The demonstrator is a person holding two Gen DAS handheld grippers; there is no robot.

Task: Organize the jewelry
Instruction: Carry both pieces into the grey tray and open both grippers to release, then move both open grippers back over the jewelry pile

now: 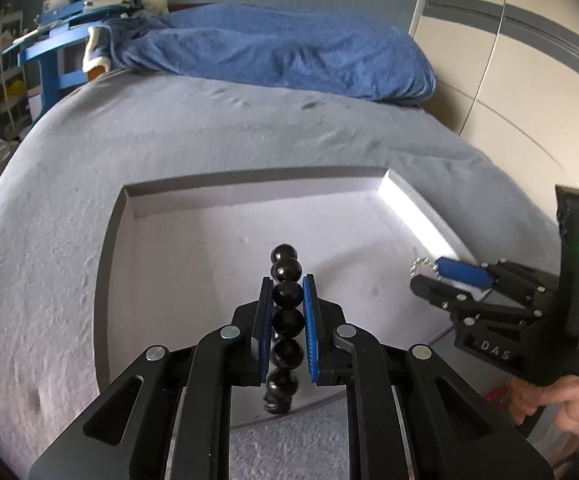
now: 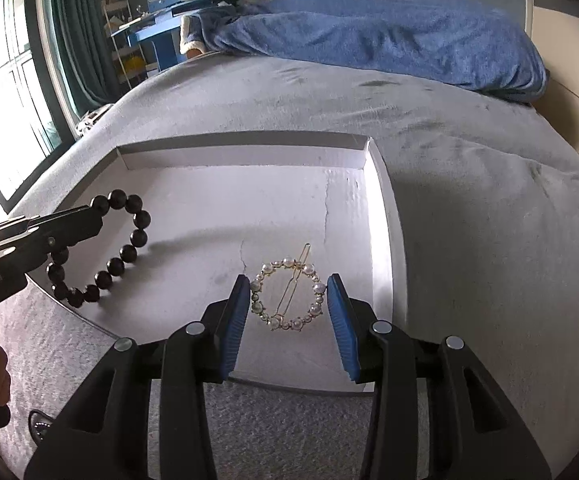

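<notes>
A shallow white box [image 1: 249, 184] [image 2: 241, 140] lies on the grey bed cover. My left gripper [image 1: 287, 280] [image 2: 95, 216] is shut on a bracelet of black beads [image 1: 285, 254] [image 2: 139, 236], which hangs as a loop over the box's left part. My right gripper [image 2: 288, 280] [image 1: 421, 276] is over the box's right part. Its blue pads press both sides of a round pearl hair clip [image 2: 319, 288] [image 1: 423, 267] with a gold pin across it. The clip sticks out from the fingertips, just above the box floor.
A rumpled blue blanket [image 1: 281, 52] lies at the far end of the bed. A blue desk with books [image 2: 169, 20] and a curtained window [image 2: 9, 80] stand beyond to the left, with pale wardrobe doors [image 1: 509, 80] on the right. A small dark object [image 2: 39, 426] rests on the cover by the box's near edge.
</notes>
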